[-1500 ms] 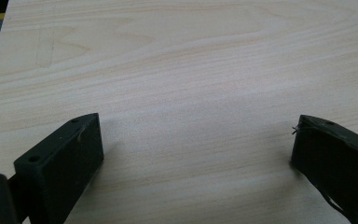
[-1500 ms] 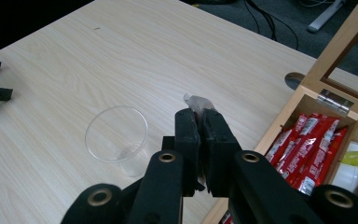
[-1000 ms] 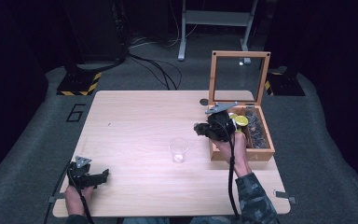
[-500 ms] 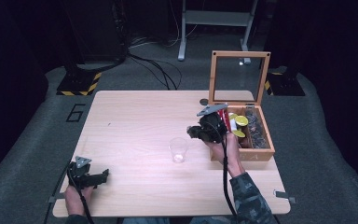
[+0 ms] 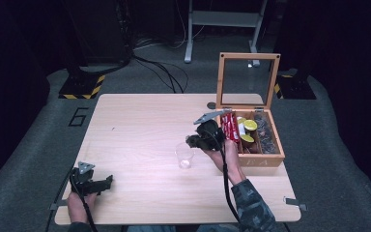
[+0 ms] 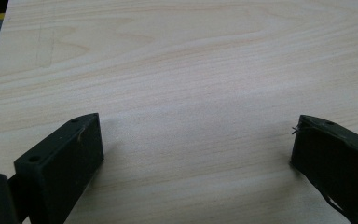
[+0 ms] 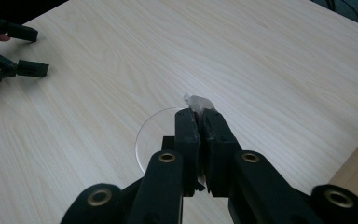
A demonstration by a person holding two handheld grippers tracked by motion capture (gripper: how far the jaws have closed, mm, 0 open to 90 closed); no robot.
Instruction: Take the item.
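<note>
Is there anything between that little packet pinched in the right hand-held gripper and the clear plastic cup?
Nothing visible. The right hand-held gripper pinches a small pale packet just above the rim of the clear plastic cup; bare light wooden table lies around the cup.

Table (image 5: 140, 130): pale blond wood, fine straight grain. Left gripper (image 5: 95, 183) and right gripper (image 5: 196, 140): matt black, each topped by a grey three-cornered plate; brass-coloured rivets on the right one's arms in its own view. Sachet (image 7: 196, 103) pinched in the right gripper: whitish, translucent, a trace of red at the pads. Plastic cup (image 5: 185, 155): clear, colourless. Wooden box (image 5: 263, 157): orange-brown, glass-paned lid in the same wood, pale lettering on the front wall. Contents: red packets (image 5: 230, 126), yellow-green round lids (image 5: 249, 125), dark brown packets (image 5: 266, 133). Sleeve (image 5: 249, 203): dark camouflage pattern. Floor (image 5: 34, 145): grey, a black "6"; yellow-and-black hazard stripes (image 5: 82, 87) beyond.
</note>
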